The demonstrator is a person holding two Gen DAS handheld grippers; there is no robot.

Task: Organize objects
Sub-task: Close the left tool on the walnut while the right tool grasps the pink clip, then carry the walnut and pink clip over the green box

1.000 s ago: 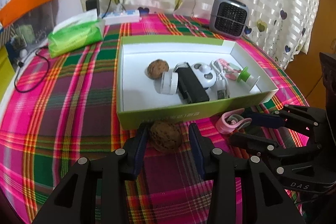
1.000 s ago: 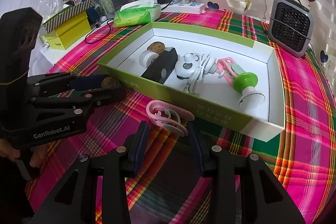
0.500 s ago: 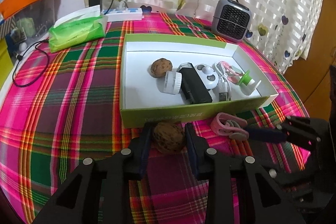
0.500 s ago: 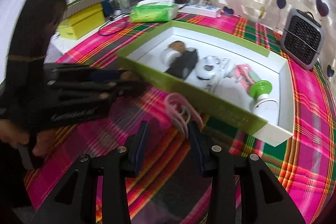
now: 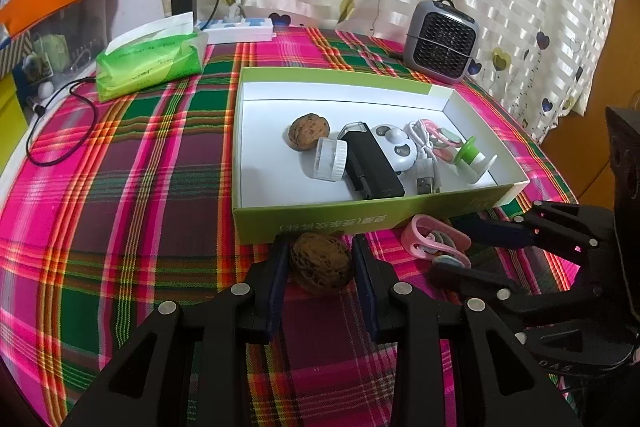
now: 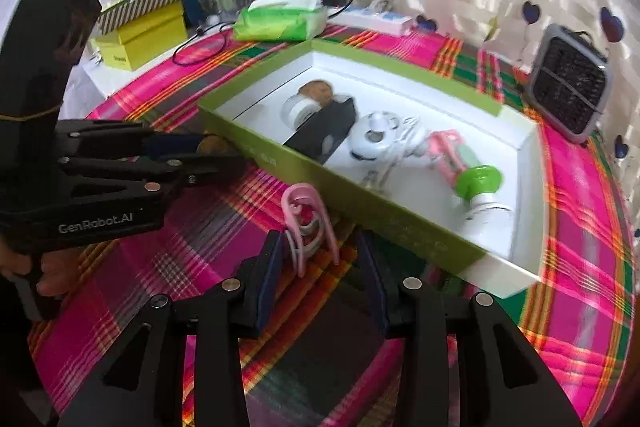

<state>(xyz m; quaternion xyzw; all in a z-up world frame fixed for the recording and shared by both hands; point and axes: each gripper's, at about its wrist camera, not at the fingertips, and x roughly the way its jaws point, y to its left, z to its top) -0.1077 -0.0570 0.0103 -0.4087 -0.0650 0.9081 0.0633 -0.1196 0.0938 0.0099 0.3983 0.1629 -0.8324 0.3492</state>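
- Left gripper (image 5: 320, 259): a walnut (image 5: 321, 261) is held between the jaws, both pads seen touching its sides. It sits just outside the near wall of the box (image 5: 360, 217), at the left end of that wall. Whether it is off the cloth cannot be told.
- Right gripper (image 6: 318, 259): a pink clip (image 6: 306, 223) stands on edge between the jaws. It is seen against the left pad; a gap shows beside the right pad, so a firm pinch cannot be confirmed.
- In the left view the clip is seen touching the near wall, right of the walnut, with the right gripper's fingers (image 5: 496, 231) around it from the side.
- Box contents: a second walnut (image 5: 309, 131), a white cap (image 5: 330, 159), a black case (image 5: 372, 165), a white gadget (image 5: 396, 147), a cable (image 5: 426, 163) and a green-topped piece (image 5: 466, 155) are gathered along the right half; the left half of the floor is bare.
- Judgement: both loose items are taken from beside the wall so that they can be lifted over it. The bare left floor suits the walnut.
- Risk: the round walnut may roll from a light grip; the right view is blurred.
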